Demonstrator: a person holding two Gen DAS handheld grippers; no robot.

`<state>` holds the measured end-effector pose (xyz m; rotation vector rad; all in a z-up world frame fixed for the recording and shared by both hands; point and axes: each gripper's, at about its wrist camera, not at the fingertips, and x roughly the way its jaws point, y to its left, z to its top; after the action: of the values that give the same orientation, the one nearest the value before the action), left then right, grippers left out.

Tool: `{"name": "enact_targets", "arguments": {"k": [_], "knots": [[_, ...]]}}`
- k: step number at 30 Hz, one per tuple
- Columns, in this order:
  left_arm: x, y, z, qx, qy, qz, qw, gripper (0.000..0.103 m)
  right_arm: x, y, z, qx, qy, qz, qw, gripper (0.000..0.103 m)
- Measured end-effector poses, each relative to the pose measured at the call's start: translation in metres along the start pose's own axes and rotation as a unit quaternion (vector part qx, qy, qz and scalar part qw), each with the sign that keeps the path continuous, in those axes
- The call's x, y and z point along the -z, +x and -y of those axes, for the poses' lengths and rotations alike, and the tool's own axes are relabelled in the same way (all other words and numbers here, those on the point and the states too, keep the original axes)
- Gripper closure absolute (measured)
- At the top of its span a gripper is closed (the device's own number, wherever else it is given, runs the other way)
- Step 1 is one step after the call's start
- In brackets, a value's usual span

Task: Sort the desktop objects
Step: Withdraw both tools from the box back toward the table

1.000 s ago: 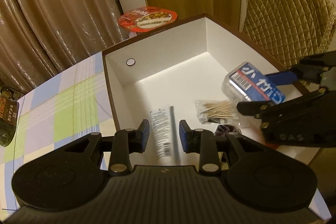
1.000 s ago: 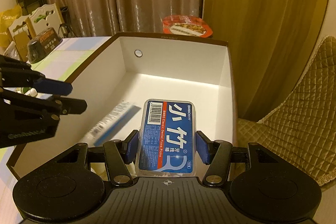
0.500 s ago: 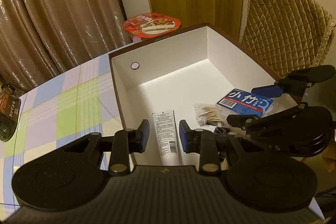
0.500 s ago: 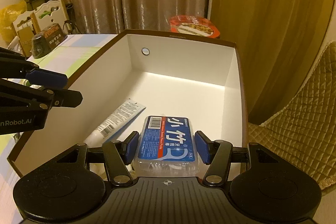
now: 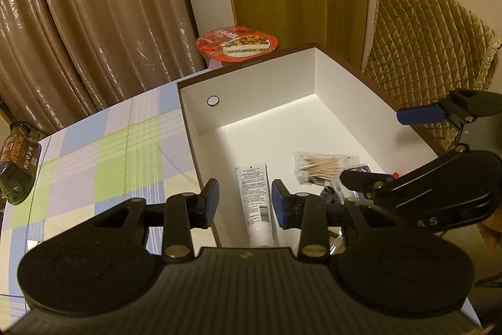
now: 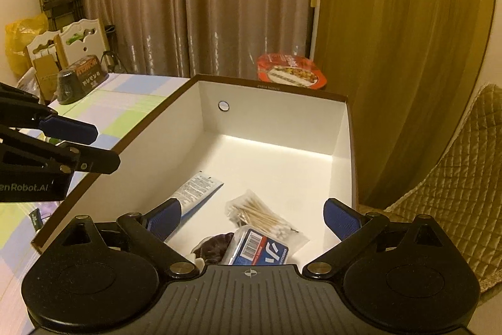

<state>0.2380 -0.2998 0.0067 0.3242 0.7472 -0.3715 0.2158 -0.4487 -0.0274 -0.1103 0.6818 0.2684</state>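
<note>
Both grippers hang tilted downward over the near end of the white box (image 6: 276,121), which sits on the checked table (image 5: 103,153) along its right edge. The right gripper (image 6: 252,217) has just been opening; its jaws now stand wide apart with nothing between the pads, and the blue floss-pick case (image 6: 259,250) lies free on the box floor just below them, beside the bag of cotton swabs (image 6: 263,214). The left gripper (image 5: 244,203) has just opened slightly; its jaws are narrowly parted and empty, above the white tube (image 5: 255,203) lying flat by the box's left wall. A red noodle bowl (image 5: 237,44) stands behind the box.
</note>
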Motion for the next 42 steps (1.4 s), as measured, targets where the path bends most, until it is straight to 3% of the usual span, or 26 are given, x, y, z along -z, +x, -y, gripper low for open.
{"name": "enact_targets", "arguments": {"k": [14, 20, 31, 42], "knots": [[0.025, -0.043, -0.008, 0.013, -0.04, 0.013, 0.999, 0.066, 0.01, -0.064, -0.009, 0.024, 0.04, 0.023, 0.999, 0.004], [0.047, -0.068, -0.012, 0.02, -0.058, 0.018, 0.998, 0.05, 0.025, -0.095, -0.025, 0.034, 0.052, 0.022, 0.998, 0.004], [0.103, -0.115, -0.024, 0.011, -0.063, 0.039, 0.9972, 0.004, 0.059, -0.134, -0.064, 0.05, 0.073, 0.001, 0.996, 0.003], [0.17, -0.153, -0.056, -0.004, -0.092, 0.011, 0.9957, 0.001, 0.083, -0.144, -0.117, 0.046, 0.079, -0.014, 0.996, 0.003]]}}
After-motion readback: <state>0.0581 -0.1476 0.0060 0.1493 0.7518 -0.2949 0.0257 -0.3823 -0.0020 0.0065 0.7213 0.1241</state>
